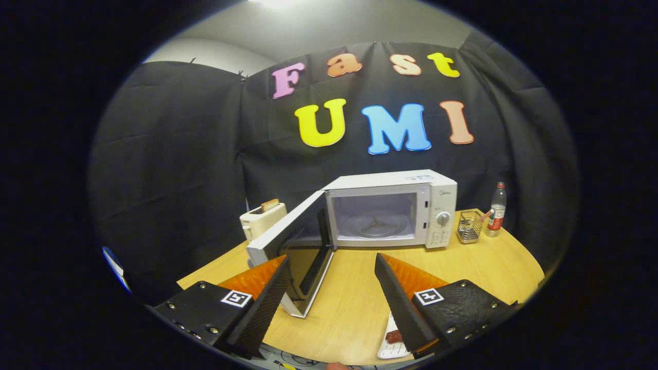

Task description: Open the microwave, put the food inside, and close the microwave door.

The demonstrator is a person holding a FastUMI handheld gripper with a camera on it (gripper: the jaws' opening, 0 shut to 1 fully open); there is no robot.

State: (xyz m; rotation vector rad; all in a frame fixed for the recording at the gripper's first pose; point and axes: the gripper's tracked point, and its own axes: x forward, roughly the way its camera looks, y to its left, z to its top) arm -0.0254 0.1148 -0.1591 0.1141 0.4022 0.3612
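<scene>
Tongs (pixel 331 267) at frame bottom, fingers spread wide, nothing between them, held above the worktop (pixel 354 303) and aimed fwd at the microwave. Plate (pixel 389 345) w/ a piece of food (pixel 394 336) lies at lower right of centre, just beside and partly under the right finger, near the worktop's front edge. Not gripped.

Door (pixel 288 246) swung fully open to the left; its free end sits just ahead of the left finger, partly hidden behind it. Beyond the fingers, mid-frame: microwave (pixel 390 208), cavity open, turntable ring visible inside, dial and buttons on its right panel.

Left of the door, further back: toaster (pixel 262 218) w/ a slice sticking up. Right of the microwave: wire basket (pixel 469 226), then a bottle (pixel 496 209) upright, close beside it. Black cloth wall behind all.
</scene>
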